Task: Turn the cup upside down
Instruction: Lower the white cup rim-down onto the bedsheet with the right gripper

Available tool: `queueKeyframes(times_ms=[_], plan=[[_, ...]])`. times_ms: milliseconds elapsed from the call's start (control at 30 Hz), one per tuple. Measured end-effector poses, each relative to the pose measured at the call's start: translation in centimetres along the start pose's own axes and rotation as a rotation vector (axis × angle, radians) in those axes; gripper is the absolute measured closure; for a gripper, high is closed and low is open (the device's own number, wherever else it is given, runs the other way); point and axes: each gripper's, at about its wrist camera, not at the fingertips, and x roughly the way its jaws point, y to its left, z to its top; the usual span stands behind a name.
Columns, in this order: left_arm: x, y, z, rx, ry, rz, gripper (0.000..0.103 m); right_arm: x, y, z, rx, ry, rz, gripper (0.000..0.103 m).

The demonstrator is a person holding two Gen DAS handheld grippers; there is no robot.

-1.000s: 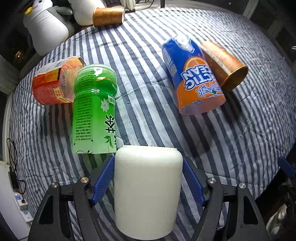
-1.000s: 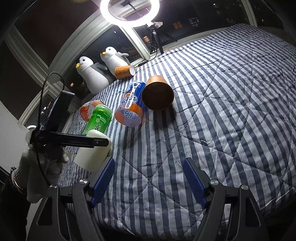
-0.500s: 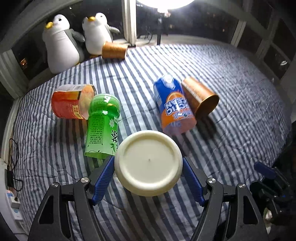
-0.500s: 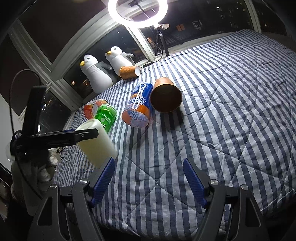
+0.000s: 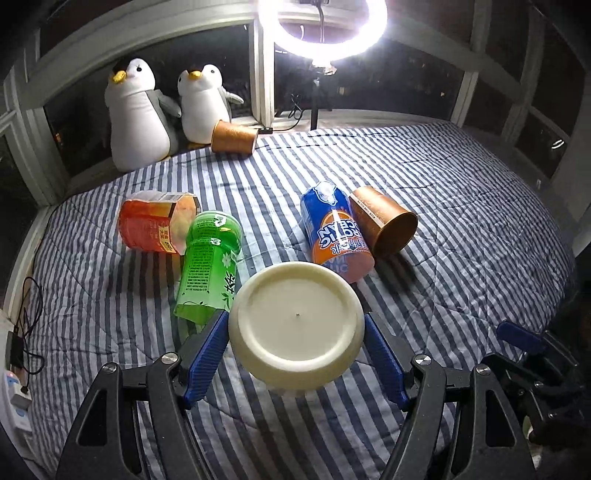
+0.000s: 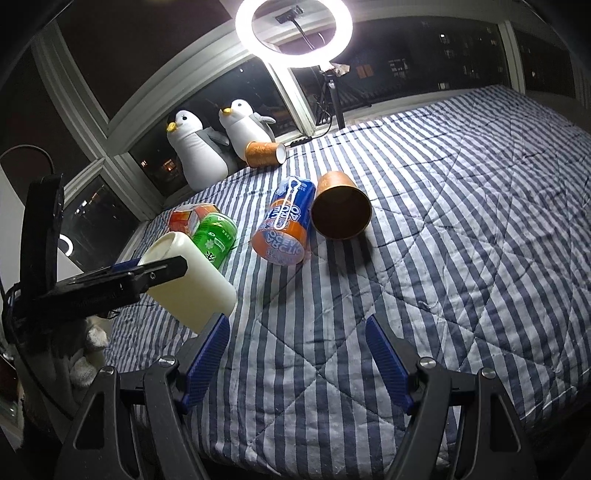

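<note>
My left gripper (image 5: 295, 350) is shut on a cream white cup (image 5: 297, 330). The cup's flat round base faces the left wrist camera. In the right wrist view the cup (image 6: 192, 280) hangs tilted above the striped bed (image 6: 443, 240) at the left, clamped by the left gripper (image 6: 147, 277). Which way its mouth points is hidden. My right gripper (image 6: 297, 350) is open and empty, low over the bed's near edge, to the right of the cup.
A green bottle (image 5: 208, 269), an orange-red carton (image 5: 155, 227), a blue-orange carton (image 5: 334, 229) and a copper cup (image 5: 384, 225) lie on the bed. Another copper cup (image 5: 234, 138) lies by two plush penguins (image 5: 136, 114). A ring light (image 5: 321, 29) stands behind.
The left gripper has turned the white cup from showing its side to showing its base, and lifted it. The right gripper has barely moved.
</note>
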Motion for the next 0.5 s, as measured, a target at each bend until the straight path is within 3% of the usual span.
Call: queueKeyframes(times_ms=[500], plan=[[4.1, -0.2, -0.8, -0.012, 0.012, -0.001, 0.027, -0.1, 0.7, -0.5, -0.012, -0.004, -0.015, 0.03]])
